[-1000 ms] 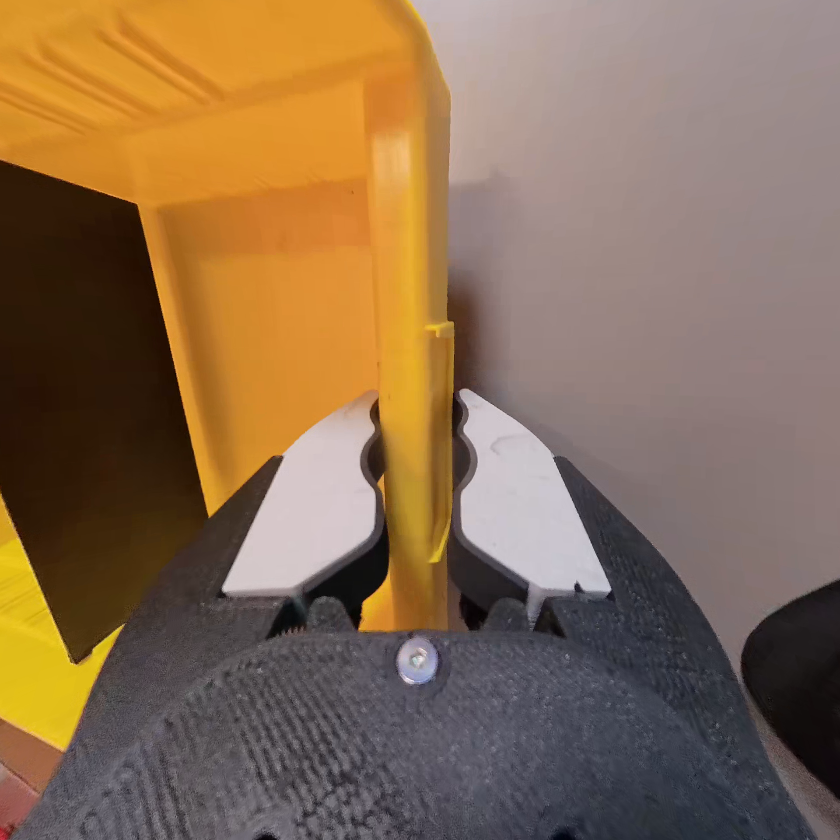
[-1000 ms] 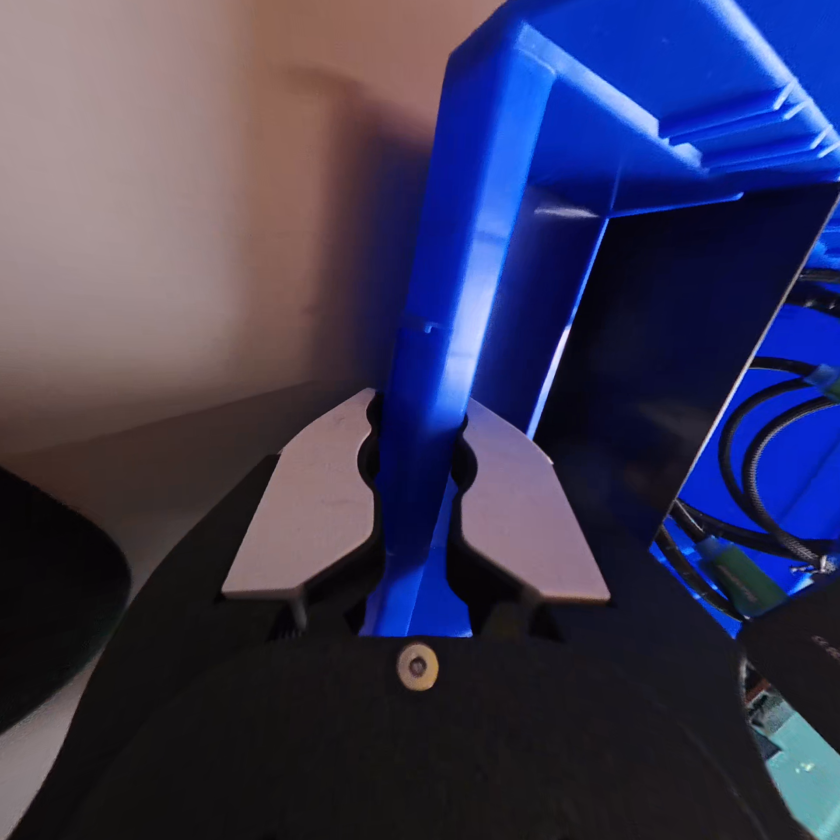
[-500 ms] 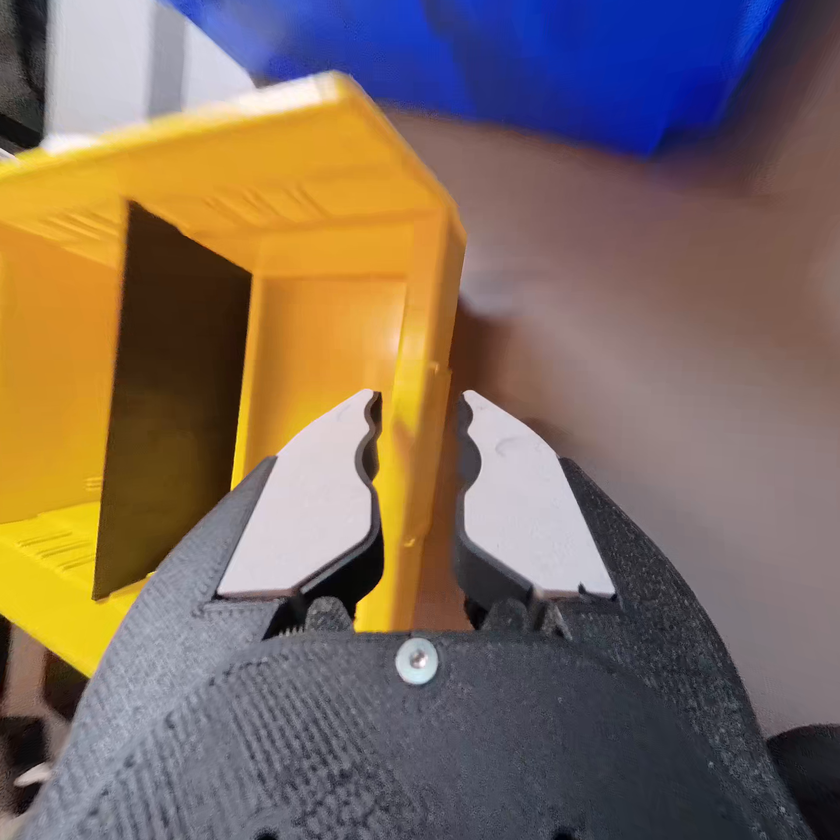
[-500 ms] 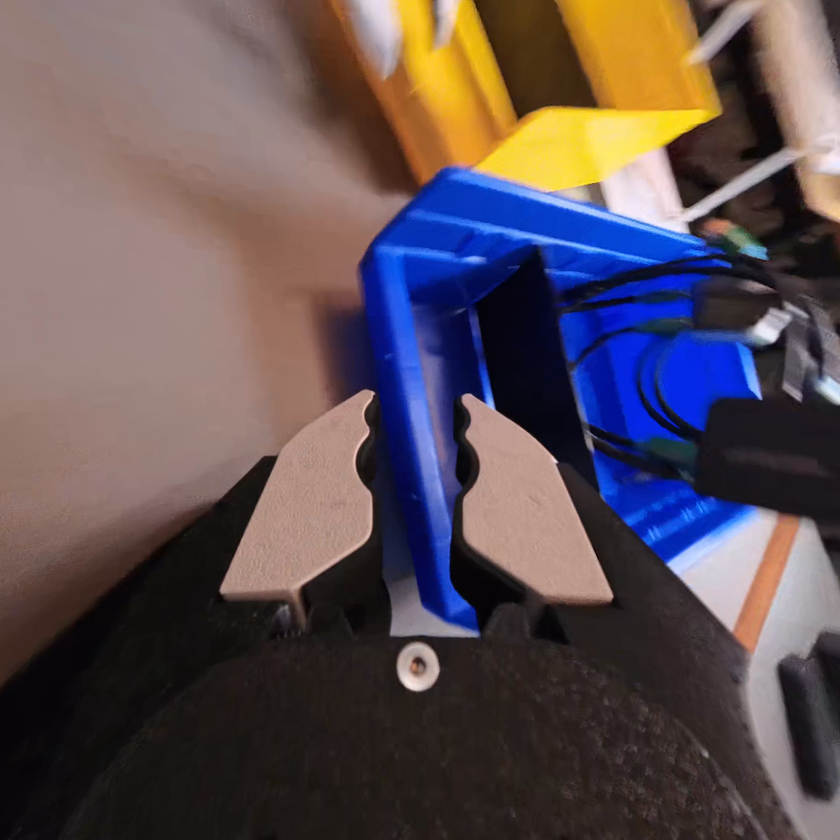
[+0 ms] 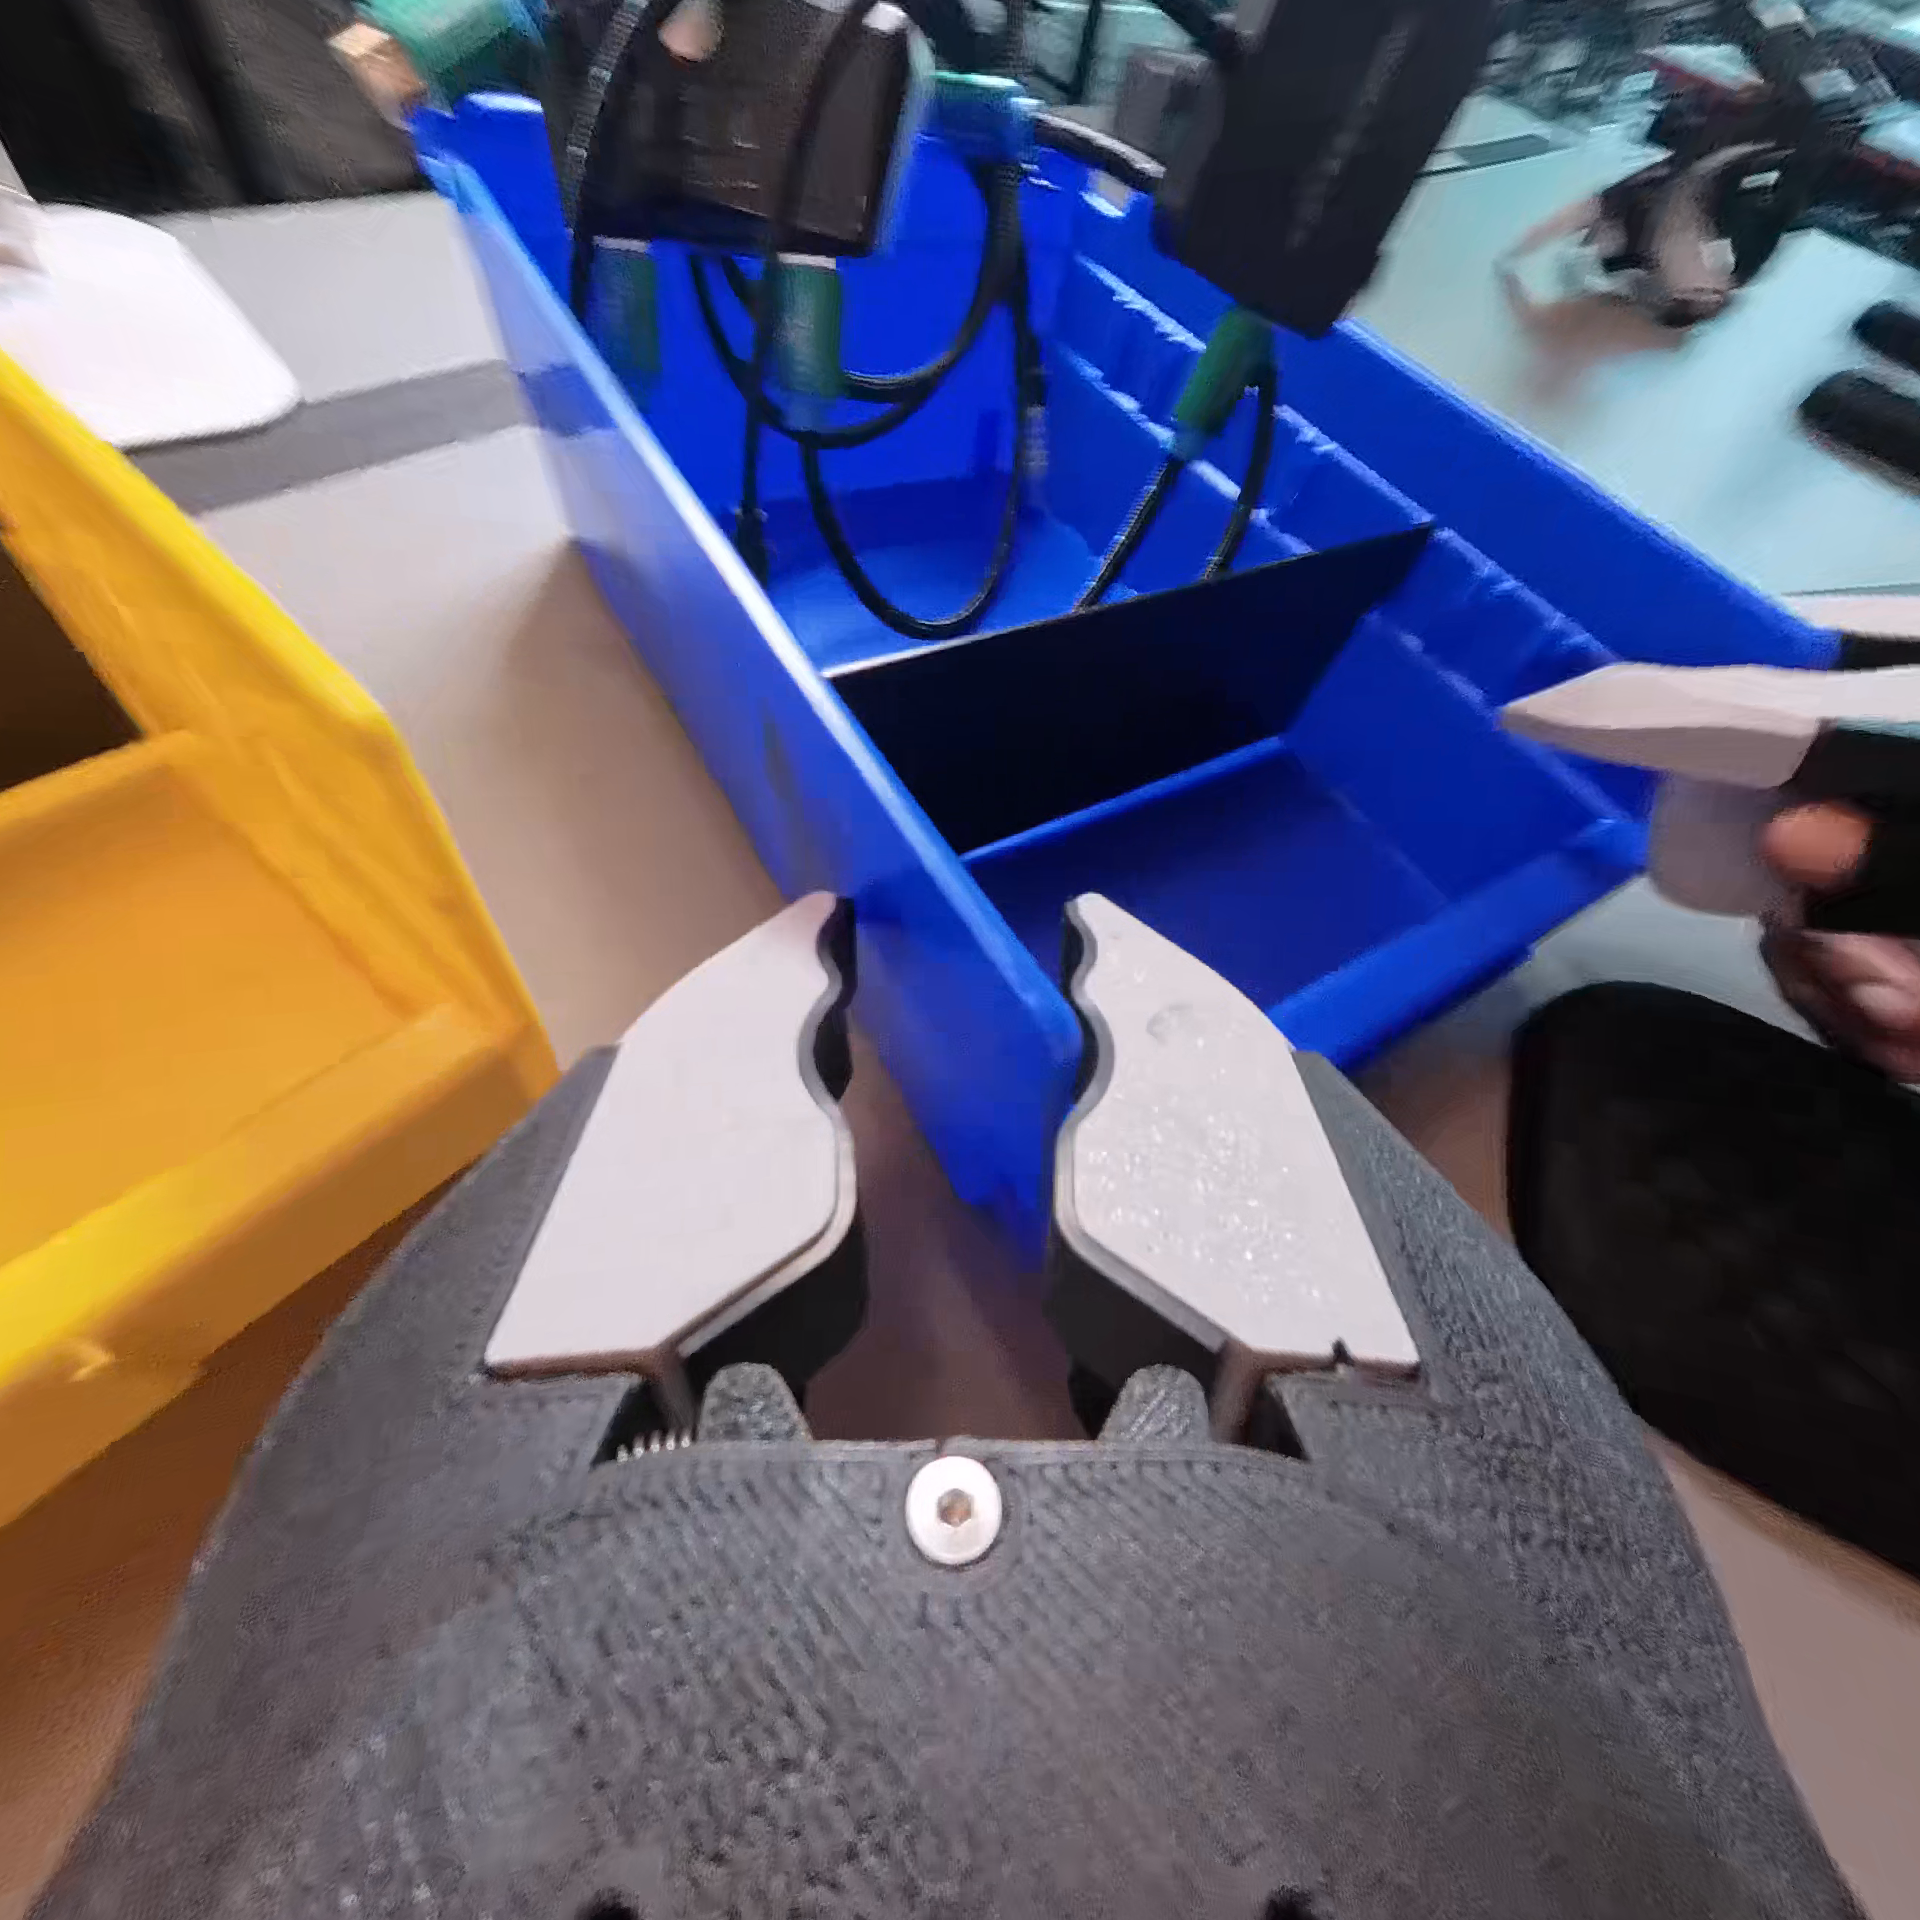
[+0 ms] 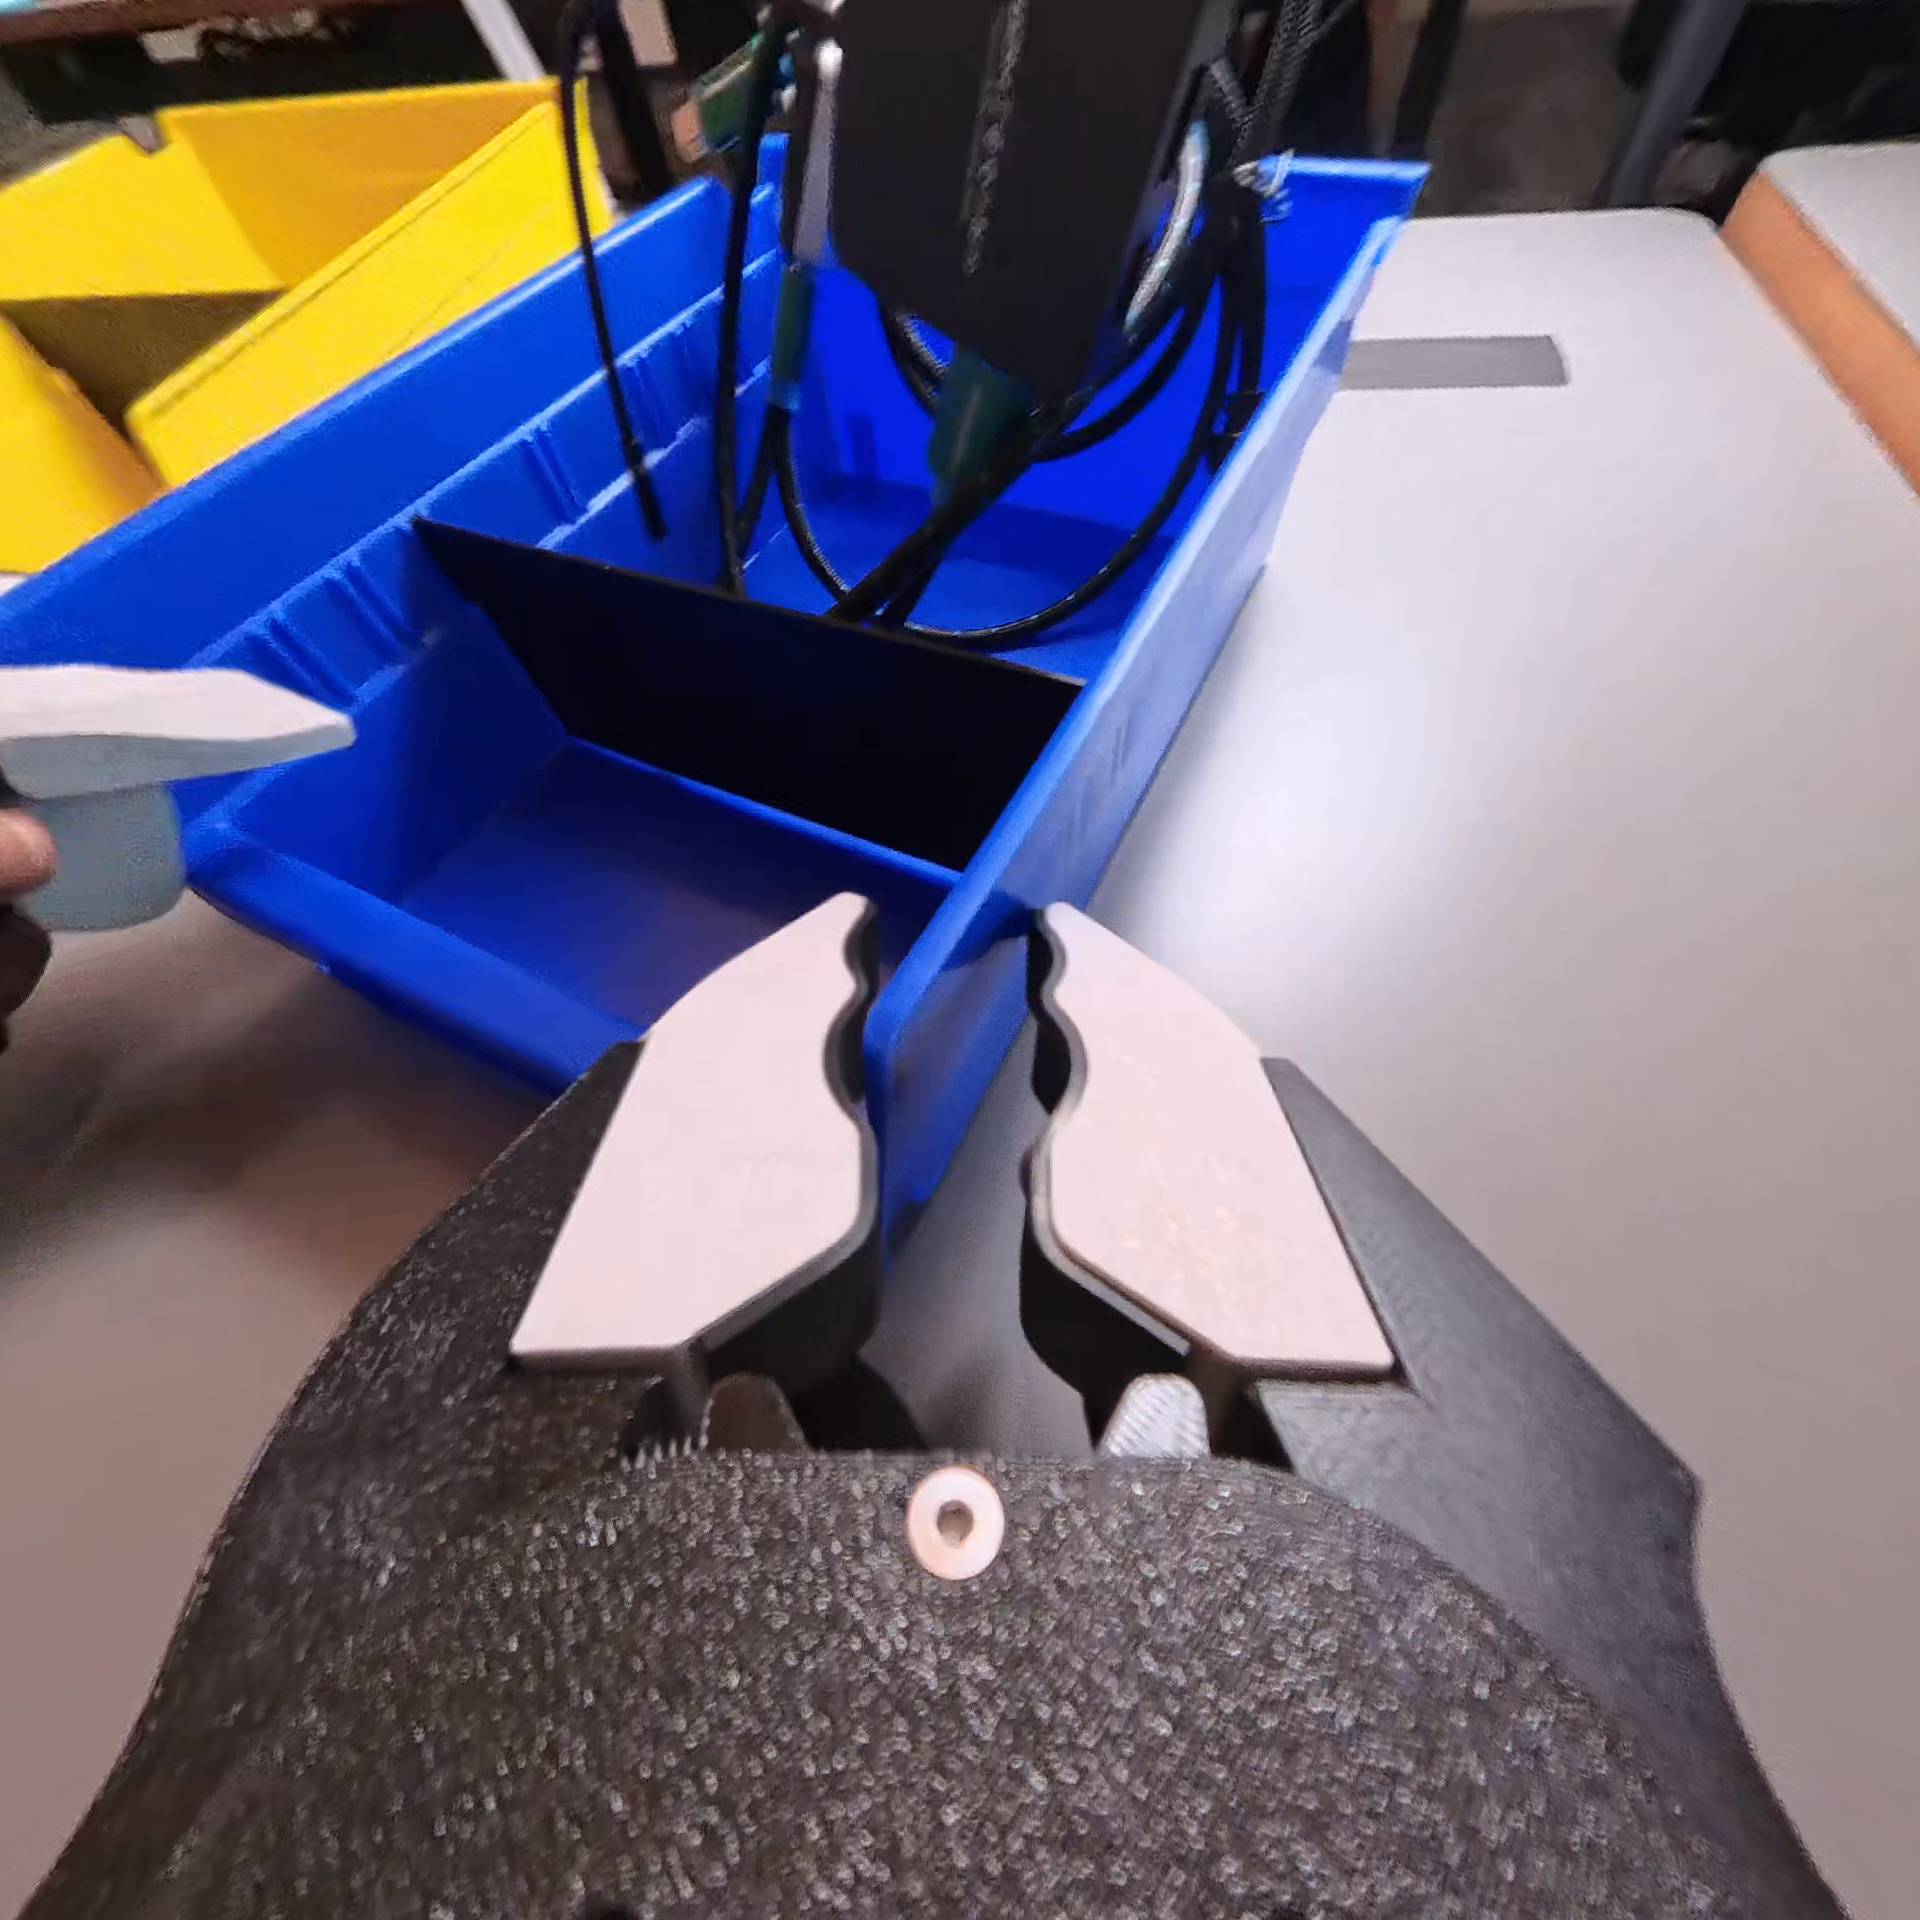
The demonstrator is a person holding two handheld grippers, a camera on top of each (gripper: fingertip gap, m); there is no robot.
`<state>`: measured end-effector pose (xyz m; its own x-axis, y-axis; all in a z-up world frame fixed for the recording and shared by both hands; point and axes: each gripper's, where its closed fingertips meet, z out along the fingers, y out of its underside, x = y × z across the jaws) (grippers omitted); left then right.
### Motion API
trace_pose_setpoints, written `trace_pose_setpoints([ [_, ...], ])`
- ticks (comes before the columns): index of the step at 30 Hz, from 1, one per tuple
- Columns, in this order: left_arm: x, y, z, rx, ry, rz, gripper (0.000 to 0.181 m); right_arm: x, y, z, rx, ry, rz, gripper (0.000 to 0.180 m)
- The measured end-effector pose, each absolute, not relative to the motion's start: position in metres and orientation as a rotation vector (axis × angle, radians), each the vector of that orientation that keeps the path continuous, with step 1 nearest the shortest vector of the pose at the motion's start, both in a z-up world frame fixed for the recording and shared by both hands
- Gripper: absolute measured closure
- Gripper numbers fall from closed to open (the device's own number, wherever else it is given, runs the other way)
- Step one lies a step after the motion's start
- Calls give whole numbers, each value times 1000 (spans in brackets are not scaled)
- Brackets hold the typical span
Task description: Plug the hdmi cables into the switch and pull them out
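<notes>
A blue bin (image 5: pixel 935 1039) stands on the grey table, split by a black divider (image 5: pixel 1091 707). Two black switch boxes (image 5: pixel 727 114) (image 5: pixel 1309 135) sit at its far end. Black HDMI cables with green plugs (image 5: pixel 800 343) hang from them into the far compartment. My left gripper (image 5: pixel 956 925) is shut on the bin's left wall near the front corner. My right gripper (image 6: pixel 951 925) is shut on the right wall (image 6: pixel 935 1039) near the front corner, and a finger of it also shows in the left wrist view (image 5: pixel 1662 717). In the right wrist view, one switch box (image 6: pixel 997 156) and the cables (image 6: pixel 966 426) show.
A yellow bin (image 5: pixel 208 935) stands left of the blue one, also in the right wrist view (image 6: pixel 260 239). A dark rounded object (image 5: pixel 1714 1247) lies at the near right. A dark tape strip (image 6: pixel 1455 364) and a wooden edge (image 6: pixel 1818 291) are on the right.
My left gripper has let go of the yellow bin's wall and now sits on the blue bin's left wall. Both views have swung from the bare tabletop to the bin's inside.
</notes>
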<state>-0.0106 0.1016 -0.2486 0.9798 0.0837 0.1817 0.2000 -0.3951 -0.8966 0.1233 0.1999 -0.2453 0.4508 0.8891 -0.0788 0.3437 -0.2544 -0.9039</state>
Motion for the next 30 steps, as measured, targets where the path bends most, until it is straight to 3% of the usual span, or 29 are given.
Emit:
trace_pose_setpoints([
  [3,-10,105,-245,-1950,-256,-47,154,128,210,-241,-1768,-1027,658,163],
  [8,1,93,-226,-1868,-258,-14,157,140,199,-215,-1686,-979,657,166],
  [15,-5,51,-151,-1711,-273,30,160,132,157,-129,-1478,-960,701,167],
  [23,-67,-62,-79,-1555,-431,226,163,45,67,-58,-1265,-1077,935,168],
  [30,-136,-193,-71,-1497,-637,424,164,-65,-34,-66,-1191,-1268,1140,168],
])
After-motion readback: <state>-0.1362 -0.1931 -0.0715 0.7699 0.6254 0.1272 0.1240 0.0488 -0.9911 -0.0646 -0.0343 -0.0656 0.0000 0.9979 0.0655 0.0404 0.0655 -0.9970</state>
